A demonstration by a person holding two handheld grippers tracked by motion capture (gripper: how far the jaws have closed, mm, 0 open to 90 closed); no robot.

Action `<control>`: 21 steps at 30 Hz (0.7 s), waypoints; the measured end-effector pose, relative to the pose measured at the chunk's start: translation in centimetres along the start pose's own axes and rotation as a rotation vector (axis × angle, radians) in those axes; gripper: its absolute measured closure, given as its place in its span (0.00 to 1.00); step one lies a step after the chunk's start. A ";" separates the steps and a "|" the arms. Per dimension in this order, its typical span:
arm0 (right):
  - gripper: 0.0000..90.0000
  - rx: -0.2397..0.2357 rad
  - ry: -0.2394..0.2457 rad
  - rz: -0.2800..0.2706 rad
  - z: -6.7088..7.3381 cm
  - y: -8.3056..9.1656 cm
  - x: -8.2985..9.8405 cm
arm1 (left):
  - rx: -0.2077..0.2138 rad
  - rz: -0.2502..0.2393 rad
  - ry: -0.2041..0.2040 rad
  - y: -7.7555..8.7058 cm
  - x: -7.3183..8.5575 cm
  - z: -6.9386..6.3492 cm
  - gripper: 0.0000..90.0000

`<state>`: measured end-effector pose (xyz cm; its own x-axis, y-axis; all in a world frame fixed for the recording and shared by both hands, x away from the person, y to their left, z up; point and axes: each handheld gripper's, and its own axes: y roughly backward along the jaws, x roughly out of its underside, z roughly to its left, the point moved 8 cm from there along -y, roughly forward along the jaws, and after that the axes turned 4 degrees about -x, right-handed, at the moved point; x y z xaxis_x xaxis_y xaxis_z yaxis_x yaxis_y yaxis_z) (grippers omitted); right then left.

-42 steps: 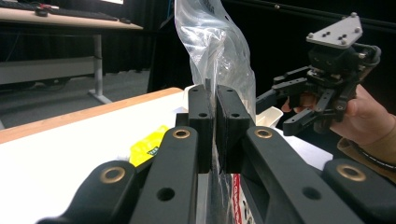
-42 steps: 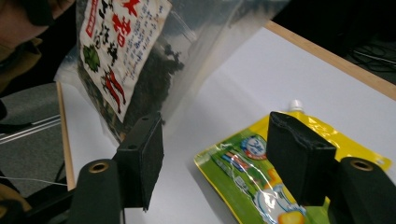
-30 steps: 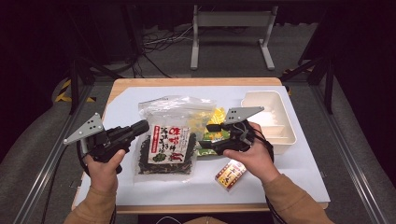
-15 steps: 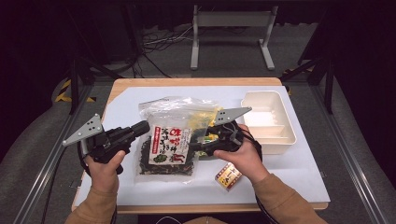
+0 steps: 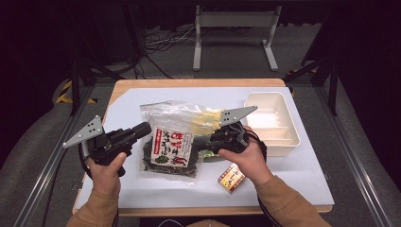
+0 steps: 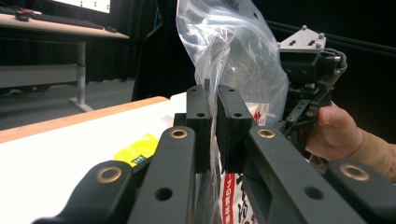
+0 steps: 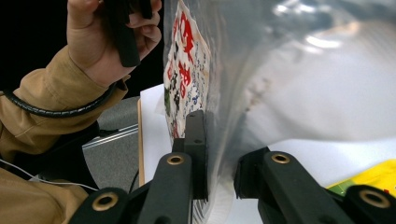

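A clear plastic bag (image 5: 176, 115) holds a dark seaweed packet (image 5: 169, 150) with a red and white label. It is raised off the white table top (image 5: 283, 184) between both grippers. My left gripper (image 5: 144, 128) is shut on the bag's left edge; in the left gripper view its pads (image 6: 201, 126) pinch the film (image 6: 233, 51). My right gripper (image 5: 199, 142) has just been closing and is shut on the bag's right edge. The right gripper view has film (image 7: 289, 79) running between its jaws (image 7: 219, 163), with the packet's label (image 7: 187, 70) beyond.
A white divided tray (image 5: 289, 144) stands at the right. A small yellow and red box (image 5: 231, 178) lies near the front edge by the right hand. A yellow packet (image 6: 137, 149) lies on the table behind the bag.
The right gripper has moved left to the bag's right edge and its jaws have closed on the film. The left gripper has kept its hold and place.
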<state>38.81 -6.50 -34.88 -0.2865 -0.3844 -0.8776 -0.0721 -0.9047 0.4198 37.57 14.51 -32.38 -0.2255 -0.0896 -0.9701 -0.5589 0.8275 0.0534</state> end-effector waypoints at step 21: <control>0.89 0.085 0.021 -0.032 -0.7 4.8 -1.6 | -0.041 0.066 -0.002 0.6 0.2 0.9 0.67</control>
<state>39.59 -10.38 -31.57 -0.2627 -0.3605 -0.8950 -0.1616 -0.8980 0.4091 37.93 15.47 -32.74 -0.2620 -0.0344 -0.9645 -0.5752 0.8080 0.1274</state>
